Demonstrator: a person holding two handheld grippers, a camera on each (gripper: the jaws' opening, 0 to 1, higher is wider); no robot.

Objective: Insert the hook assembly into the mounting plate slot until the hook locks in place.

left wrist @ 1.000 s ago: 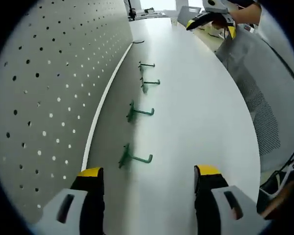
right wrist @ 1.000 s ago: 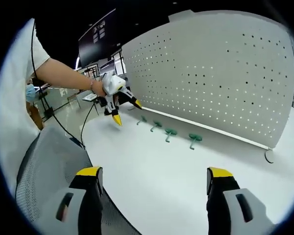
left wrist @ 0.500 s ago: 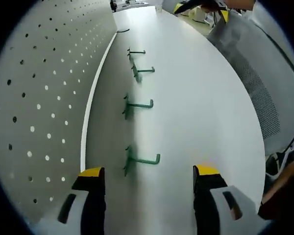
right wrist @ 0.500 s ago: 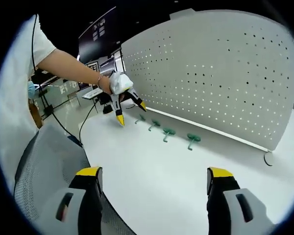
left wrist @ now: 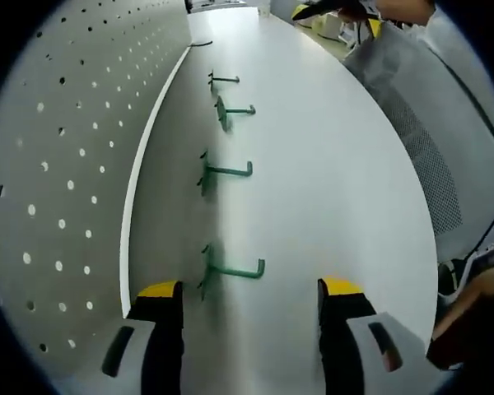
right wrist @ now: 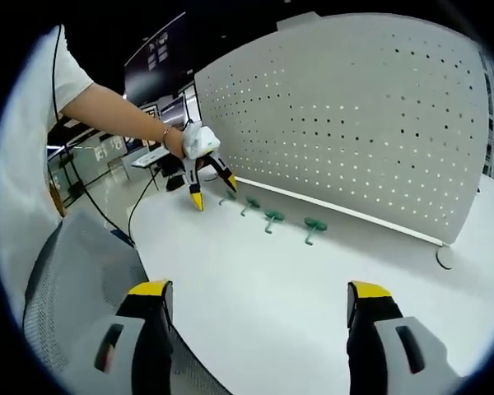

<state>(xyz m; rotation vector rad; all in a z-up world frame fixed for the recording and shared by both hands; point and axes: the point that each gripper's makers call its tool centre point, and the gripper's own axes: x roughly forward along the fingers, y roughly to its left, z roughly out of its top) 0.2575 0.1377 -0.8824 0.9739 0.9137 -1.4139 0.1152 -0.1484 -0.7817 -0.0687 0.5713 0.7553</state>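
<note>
Reaching for the nearest hook on the bench

Hovering low over the white bench (left wrist: 329, 164), the left tool (left wrist: 249, 290) has its yellow-tipped jaws spread wide and empty, with the nearest green hook (left wrist: 230, 269) lying just ahead between them. That line-up looks deliberate: the wide spread leaves room to close on the hook's straight arm. Three more hooks lie in a row beyond it, the second hook (left wrist: 224, 171), the third hook (left wrist: 233, 110) and the farthest hook (left wrist: 222, 80), all flat on the bench and none in the board. Each has its backplate turned toward the grey pegboard (left wrist: 58, 164) that stands along the left edge, probably so they can be lifted and pushed straight into the holes.

The right tool (right wrist: 259, 296) is held well back from the bench edge, jaws wide and empty, likely to keep the pegboard (right wrist: 354, 123) and the hooks in sight. From there the left tool (right wrist: 210, 191) shows in the person's hand (right wrist: 196, 141) at the row's far-left end.

No brand, label or readable writing shows on the hooks, pegboard or bench.
</note>
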